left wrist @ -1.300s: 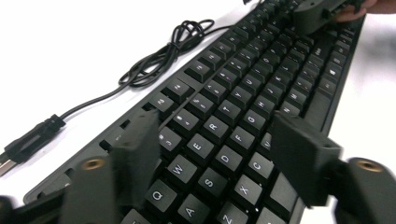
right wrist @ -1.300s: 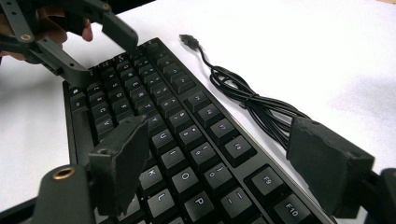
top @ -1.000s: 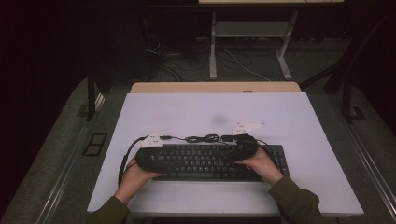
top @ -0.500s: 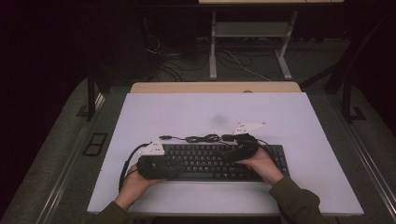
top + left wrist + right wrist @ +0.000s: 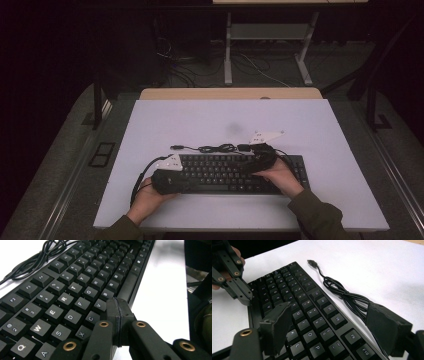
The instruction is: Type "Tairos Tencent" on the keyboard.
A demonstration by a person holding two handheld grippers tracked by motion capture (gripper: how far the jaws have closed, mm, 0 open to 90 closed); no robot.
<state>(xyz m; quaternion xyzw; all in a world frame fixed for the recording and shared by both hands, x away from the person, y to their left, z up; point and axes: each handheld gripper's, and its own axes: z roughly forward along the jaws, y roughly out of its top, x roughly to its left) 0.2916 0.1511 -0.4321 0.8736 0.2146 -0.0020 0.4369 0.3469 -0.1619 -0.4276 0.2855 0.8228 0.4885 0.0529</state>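
While keyboard [image 5: 235,174] lies low centre of the high view, keep both grippers level over it. Left gripper [image 5: 117,315], lower middle of its view: jaws pressed together, empty, tip above the bottom key row; lower gently. Right gripper [image 5: 337,326] across the bottom of its view: jaws wide, straddling keys; avoid cable [image 5: 344,296] at upper right.

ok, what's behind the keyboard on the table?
Behind the keyboard its black cable lies bundled on the white table, USB plug out to the left. The right tool covers where the cable joins the keyboard.
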